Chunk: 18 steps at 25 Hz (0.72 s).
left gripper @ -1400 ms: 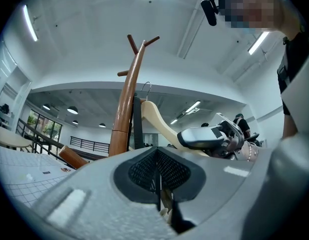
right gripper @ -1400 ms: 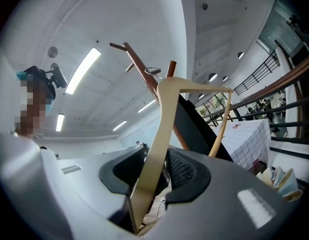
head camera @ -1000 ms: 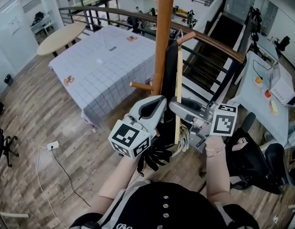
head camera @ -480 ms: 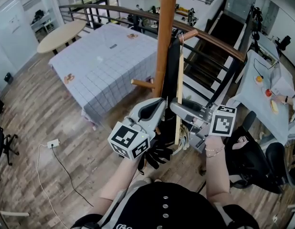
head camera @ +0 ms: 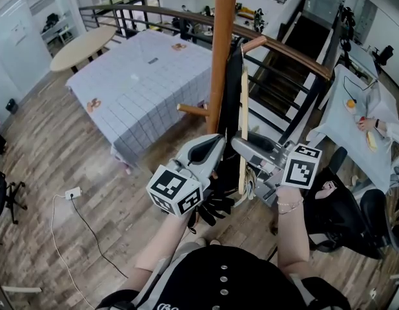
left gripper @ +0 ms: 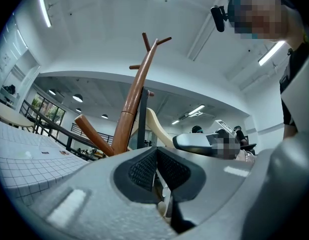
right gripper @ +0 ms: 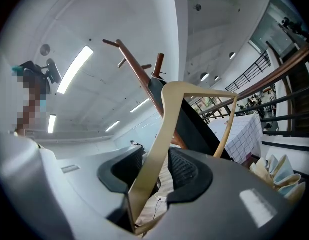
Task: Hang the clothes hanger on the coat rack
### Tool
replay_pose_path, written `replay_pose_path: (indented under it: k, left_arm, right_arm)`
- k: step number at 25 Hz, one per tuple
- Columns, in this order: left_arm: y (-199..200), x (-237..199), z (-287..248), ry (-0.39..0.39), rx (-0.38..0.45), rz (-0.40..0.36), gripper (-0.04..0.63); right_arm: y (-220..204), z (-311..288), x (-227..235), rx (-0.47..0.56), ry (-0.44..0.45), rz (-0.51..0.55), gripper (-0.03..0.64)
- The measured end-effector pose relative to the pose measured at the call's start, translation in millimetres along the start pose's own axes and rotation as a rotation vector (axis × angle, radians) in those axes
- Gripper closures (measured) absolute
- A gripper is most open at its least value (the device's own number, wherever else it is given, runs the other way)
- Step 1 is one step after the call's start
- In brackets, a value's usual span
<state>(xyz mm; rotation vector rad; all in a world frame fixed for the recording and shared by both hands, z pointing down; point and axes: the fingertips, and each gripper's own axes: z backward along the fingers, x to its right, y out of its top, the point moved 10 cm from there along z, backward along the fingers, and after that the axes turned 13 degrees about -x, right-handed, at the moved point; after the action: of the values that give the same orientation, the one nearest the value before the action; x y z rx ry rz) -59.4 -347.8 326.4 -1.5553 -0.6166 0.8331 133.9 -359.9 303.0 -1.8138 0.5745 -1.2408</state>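
Clothes hanger: the pale wooden clothes hanger (head camera: 242, 128) (right gripper: 164, 134) (left gripper: 157, 126) is pictured upright against the coat rack (head camera: 220, 57) (left gripper: 134, 104) (right gripper: 139, 69), with its lower arm passed between the jaws of the right gripper (head camera: 238, 144) (right gripper: 155, 159) and its upper end raised well above them, at a slanted upper peg (head camera: 254, 44).
Right gripper: the jaws are spread and have just been opening; the hanger arm is seen between the pads, with a gap shown on one side.
Black garment: a dark garment (head camera: 230, 102) (right gripper: 189, 119) (left gripper: 143, 119) is draped down the pole, just beyond both sets of jaw tips and just beside the hanger.
Left gripper: the left gripper (head camera: 215, 141) (left gripper: 155, 154) is held just beside the right one, its pads pressed together; whether the garment's edge is pinched cannot be told.
Lower peg: a short peg (head camera: 192, 110) is seen just ahead of the left gripper.
Table: a table under a checked cloth (head camera: 141, 89) is set well beyond the left gripper, to its left.
Railing: a dark railing (head camera: 283, 53) is run past the rack, beyond the right gripper.
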Motion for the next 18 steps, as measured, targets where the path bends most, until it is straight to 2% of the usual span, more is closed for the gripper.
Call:
replay_pose_path:
  k: [7,13,18]
  left_arm:
    - [-6.9,7.0,-0.8,-0.020,-0.014,0.005,0.597]
    - [-11.5,16.1,1.0,-0.031,-0.029,0.003,0.595]
    - [-15.3,22.2,2.1,-0.041,-0.045,0.005,0.597]
  right_arm:
    - [-2.9,6.6,-9.5,0.043,-0.044,0.078,0.441]
    - [-6.2,21.3,-15.7,0.117,-0.087,0.101,0.433]
    - [-14.0,32.1,-19.4,0.116,-0.138,0.124,0.434]
